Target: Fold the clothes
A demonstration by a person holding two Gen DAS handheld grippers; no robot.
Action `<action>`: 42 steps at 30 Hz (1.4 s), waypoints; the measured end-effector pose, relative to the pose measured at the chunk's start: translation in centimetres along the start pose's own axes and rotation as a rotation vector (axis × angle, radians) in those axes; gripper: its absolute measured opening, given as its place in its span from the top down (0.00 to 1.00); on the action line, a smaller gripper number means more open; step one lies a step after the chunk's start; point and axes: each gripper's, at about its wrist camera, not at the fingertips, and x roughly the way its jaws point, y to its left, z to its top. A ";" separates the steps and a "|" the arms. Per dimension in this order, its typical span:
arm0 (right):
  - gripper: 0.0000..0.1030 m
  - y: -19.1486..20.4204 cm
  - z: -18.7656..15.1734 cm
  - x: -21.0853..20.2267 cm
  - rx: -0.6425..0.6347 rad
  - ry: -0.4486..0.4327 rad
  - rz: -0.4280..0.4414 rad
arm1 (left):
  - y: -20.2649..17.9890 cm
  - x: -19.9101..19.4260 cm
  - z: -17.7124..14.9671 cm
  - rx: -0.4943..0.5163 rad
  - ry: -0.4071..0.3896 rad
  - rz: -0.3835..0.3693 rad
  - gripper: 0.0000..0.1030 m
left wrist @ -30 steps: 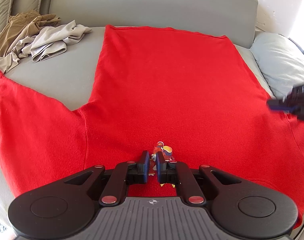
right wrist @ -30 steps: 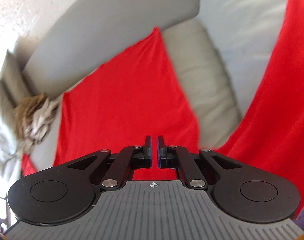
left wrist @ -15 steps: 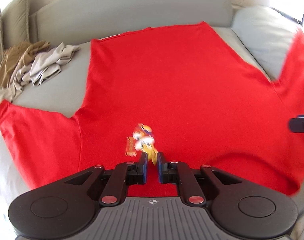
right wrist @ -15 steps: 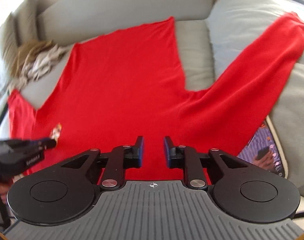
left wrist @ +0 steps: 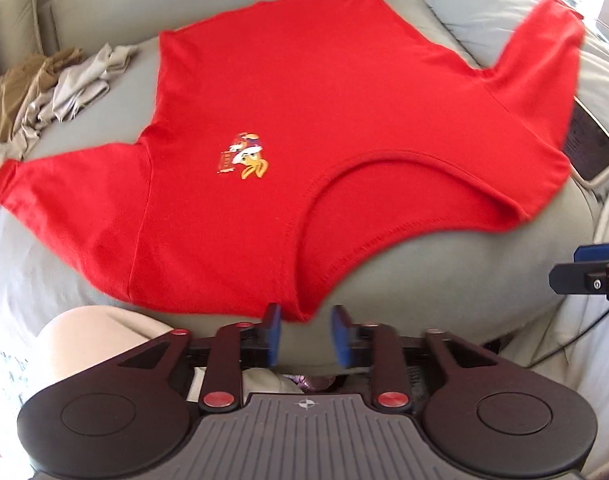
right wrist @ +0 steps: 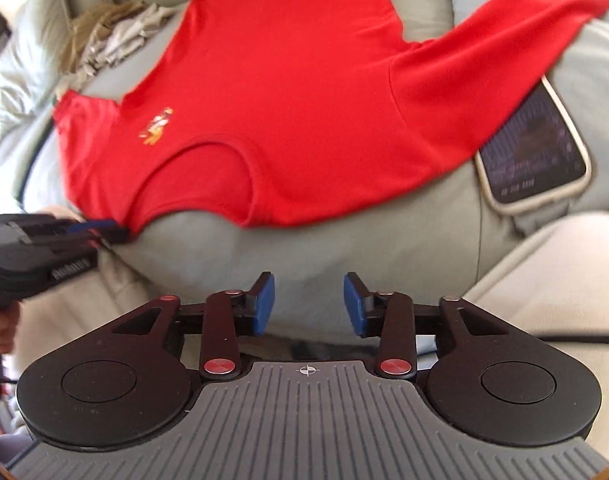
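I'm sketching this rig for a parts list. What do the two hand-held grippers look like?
Both match: the left hand-held gripper and right hand-held gripper have black linkage arms, red round pivot caps, blue finger pads, two round black discs and a ribbed grey body with a small crosshair mark.

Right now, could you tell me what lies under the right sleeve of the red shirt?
A phone lies partly under the red shirt, at the sleeve's edge, on the grey sofa cushion. Its far end is covered by the sleeve.
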 end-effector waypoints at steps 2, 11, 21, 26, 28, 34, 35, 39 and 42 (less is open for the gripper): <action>0.44 -0.2 -0.5 -0.9 0.008 -0.029 0.003 | -0.5 -0.5 -0.5 -0.003 -0.012 -0.019 0.68; 0.43 -4.0 1.7 -7.2 0.176 -0.235 0.033 | 0.5 -3.7 2.2 -0.069 -0.142 0.006 0.49; 0.22 -13.6 5.4 -14.0 0.569 -0.543 -0.064 | 1.2 -5.6 5.5 -0.236 -0.138 -0.161 0.40; 0.24 -15.8 7.1 -18.0 0.651 -0.674 -0.354 | 1.2 -6.5 7.0 -0.276 -0.113 -0.291 0.40; 0.23 -16.0 8.1 -19.9 0.617 -0.687 -0.481 | 0.7 -6.4 7.6 -0.266 -0.090 -0.316 0.39; 0.16 -19.4 11.6 -18.7 0.522 -0.585 -0.563 | -2.1 -3.1 8.6 -0.212 -0.066 -0.330 0.39; 0.16 -20.1 12.3 -17.8 0.506 -0.554 -0.563 | -2.6 -2.5 8.6 -0.211 -0.081 -0.329 0.39; 0.19 -23.4 13.9 -11.4 0.476 -0.465 -0.426 | -3.8 -1.2 8.9 -0.210 -0.158 -0.268 0.40; 0.30 -26.4 14.5 -8.6 0.582 -0.539 -0.232 | -4.2 -1.1 9.2 -0.189 -0.218 -0.245 0.40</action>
